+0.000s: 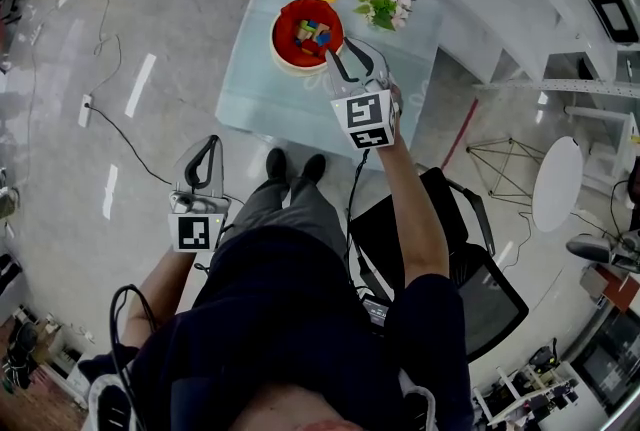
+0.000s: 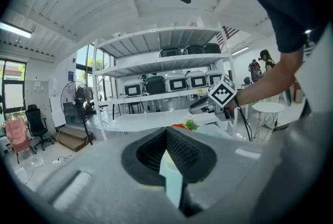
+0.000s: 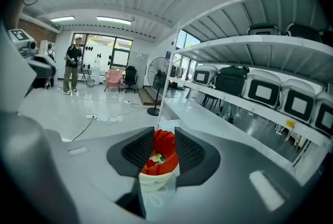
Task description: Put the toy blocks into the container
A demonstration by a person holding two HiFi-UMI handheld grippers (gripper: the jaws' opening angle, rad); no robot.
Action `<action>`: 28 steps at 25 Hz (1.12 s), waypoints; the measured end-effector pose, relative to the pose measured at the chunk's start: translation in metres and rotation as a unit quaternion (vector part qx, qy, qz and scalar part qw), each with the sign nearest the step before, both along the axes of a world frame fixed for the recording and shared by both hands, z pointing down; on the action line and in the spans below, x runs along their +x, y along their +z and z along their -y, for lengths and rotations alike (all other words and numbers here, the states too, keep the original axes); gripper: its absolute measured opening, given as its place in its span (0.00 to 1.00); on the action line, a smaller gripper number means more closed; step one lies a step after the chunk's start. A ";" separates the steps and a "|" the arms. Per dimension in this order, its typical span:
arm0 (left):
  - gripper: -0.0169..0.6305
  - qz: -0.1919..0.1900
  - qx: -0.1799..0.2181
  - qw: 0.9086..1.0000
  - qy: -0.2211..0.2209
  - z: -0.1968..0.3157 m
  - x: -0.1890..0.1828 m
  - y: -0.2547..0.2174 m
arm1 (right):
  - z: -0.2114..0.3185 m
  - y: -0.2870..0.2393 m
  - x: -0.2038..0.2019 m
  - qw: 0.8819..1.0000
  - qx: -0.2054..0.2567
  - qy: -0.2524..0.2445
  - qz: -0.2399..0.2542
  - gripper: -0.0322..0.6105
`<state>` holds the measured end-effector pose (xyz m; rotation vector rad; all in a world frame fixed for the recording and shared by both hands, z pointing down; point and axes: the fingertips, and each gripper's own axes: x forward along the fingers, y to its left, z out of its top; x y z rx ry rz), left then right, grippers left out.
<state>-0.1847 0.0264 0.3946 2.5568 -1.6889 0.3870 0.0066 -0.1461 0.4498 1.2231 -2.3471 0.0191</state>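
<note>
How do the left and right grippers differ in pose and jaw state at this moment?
The left gripper is held low beside the person's leg, away from the table; the right gripper reaches out over the table, next to the red container. The left gripper's jaws meet at the tips; the right gripper's jaws stand apart, with the container showing through the gap. Both grippers hold nothing.
</note>
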 end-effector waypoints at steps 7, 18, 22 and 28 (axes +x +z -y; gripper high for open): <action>0.03 -0.001 0.017 1.000 0.005 0.003 0.004 -0.008 | -0.019 -0.015 0.010 0.999 0.019 0.016 0.038 0.18; 0.03 -0.011 0.031 0.999 0.008 0.004 0.012 -0.020 | -0.044 -0.049 0.028 0.992 0.058 0.057 0.100 0.05; 0.03 -0.014 0.042 0.999 0.016 0.005 0.016 -0.025 | -0.060 -0.061 0.034 0.988 0.073 0.070 0.120 0.05; 0.03 -0.016 0.059 0.998 0.031 0.007 0.029 -0.032 | -0.084 -0.072 0.050 0.982 0.087 0.096 0.137 0.05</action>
